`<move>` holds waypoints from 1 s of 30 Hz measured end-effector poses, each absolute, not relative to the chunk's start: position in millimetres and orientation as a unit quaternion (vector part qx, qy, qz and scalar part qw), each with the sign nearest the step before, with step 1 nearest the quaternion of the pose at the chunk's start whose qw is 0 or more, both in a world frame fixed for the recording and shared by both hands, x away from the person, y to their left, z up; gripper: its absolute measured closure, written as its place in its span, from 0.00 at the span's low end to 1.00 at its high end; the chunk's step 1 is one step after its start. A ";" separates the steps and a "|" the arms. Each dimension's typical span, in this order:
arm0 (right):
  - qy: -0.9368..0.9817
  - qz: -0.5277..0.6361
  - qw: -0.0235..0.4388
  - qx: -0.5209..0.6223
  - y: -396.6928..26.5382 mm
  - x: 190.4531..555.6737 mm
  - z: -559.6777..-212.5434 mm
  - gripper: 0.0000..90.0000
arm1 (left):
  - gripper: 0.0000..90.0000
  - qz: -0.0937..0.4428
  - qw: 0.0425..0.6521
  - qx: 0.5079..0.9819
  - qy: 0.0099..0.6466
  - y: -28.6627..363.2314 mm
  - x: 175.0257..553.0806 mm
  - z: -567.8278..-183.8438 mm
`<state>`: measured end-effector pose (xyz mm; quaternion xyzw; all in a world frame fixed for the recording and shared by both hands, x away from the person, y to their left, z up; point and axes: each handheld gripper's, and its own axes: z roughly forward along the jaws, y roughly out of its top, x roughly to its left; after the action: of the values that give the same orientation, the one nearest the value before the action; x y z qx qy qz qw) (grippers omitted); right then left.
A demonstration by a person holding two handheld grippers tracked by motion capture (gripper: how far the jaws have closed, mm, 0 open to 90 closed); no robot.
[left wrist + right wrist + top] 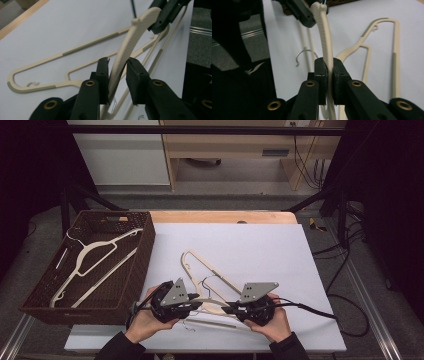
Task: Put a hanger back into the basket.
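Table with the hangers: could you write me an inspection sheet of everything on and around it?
Surface: white sheet over a wooden table.
Job's things: raised hanger held between both tools; flat hanger lying on the sheet; lower hanger lying near the hands; basket hanger inside the brown woven basket at the left.
Clutter: nothing seen.
Grippers: left tool and right tool each shut on the raised hanger, one on each arm.
Cables: black cable trails from the right tool across the sheet; floor cables lie at the right.
Surroundings: pale cabinet beyond the table.
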<state>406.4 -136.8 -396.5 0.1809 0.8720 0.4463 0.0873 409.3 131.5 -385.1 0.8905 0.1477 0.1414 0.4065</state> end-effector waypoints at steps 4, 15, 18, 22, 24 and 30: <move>0.871 0.440 0.107 0.189 -138.7 406.9 -395.4 0.87 | 0.87 0.132 0.401 0.895 0.143 129.4 406.0 -384.0; 0.859 0.447 0.143 0.207 -142.6 406.9 -391.8 0.70 | 0.96 0.088 0.428 0.889 0.133 125.1 395.3 -378.6; 0.853 0.456 0.143 0.211 -145.2 405.6 -388.7 0.67 | 0.96 0.083 0.437 0.885 0.140 126.6 394.2 -375.0; 0.843 0.469 0.147 0.221 -152.0 404.2 -382.2 0.59 | 0.97 0.092 0.437 0.882 0.151 129.5 392.7 -370.4; 0.835 0.476 0.154 0.229 -156.0 403.6 -379.4 0.54 | 0.97 0.097 0.433 0.882 0.161 131.0 393.8 -370.0; 0.812 0.489 0.166 0.274 -177.2 407.4 -377.7 0.39 | 0.97 0.109 0.436 0.872 0.193 138.4 398.0 -367.3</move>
<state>407.4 -177.2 -377.7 0.2738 0.8115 0.4888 0.1658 398.0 138.4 -367.3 0.8722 0.1933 0.1085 0.4360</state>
